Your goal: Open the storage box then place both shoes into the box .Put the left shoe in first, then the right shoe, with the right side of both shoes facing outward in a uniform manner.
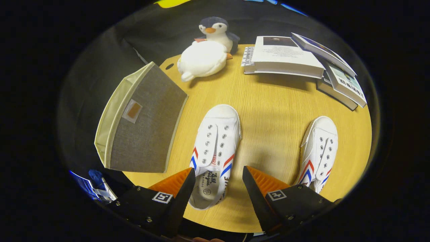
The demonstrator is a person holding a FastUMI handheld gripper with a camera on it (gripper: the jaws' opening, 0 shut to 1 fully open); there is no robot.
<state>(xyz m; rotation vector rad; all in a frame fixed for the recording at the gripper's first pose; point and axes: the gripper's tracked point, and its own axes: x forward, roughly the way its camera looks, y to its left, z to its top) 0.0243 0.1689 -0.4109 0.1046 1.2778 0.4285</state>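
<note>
1. Wood-grain yellow is what I see under everything: a round tabletop point(268, 111) carrying all the items.
2. I have the jaws point(218, 174) spread wide, with nothing held between them; they hover over the near part of the tabletop.
3. One white shoe point(216, 141) lies between the fingers and just ahead of them, toe pointing away from me, its heel opening beside the left finger. I can see red and blue stripes on both of its sides and metal eyelets with no laces.
4. A second white shoe point(319, 151) with the same stripes lies off to the right, just beyond the right finger, well apart from the first one, toe also pointing away.
5. To the left of the first shoe sits the storage box point(144, 134), a grey fabric box with a cream lining. It looks tipped, with a grey face and a small patch label turned toward me and its cream-lined rim showing along the left; part of it hangs past the tabletop's edge.
6. Beyond the shoes, at the far side, a plush penguin point(208, 50) lies near the box's far corner.
7. To the right of the penguin I see a stack of books point(285, 57), with more books overlapping it further right.
</note>
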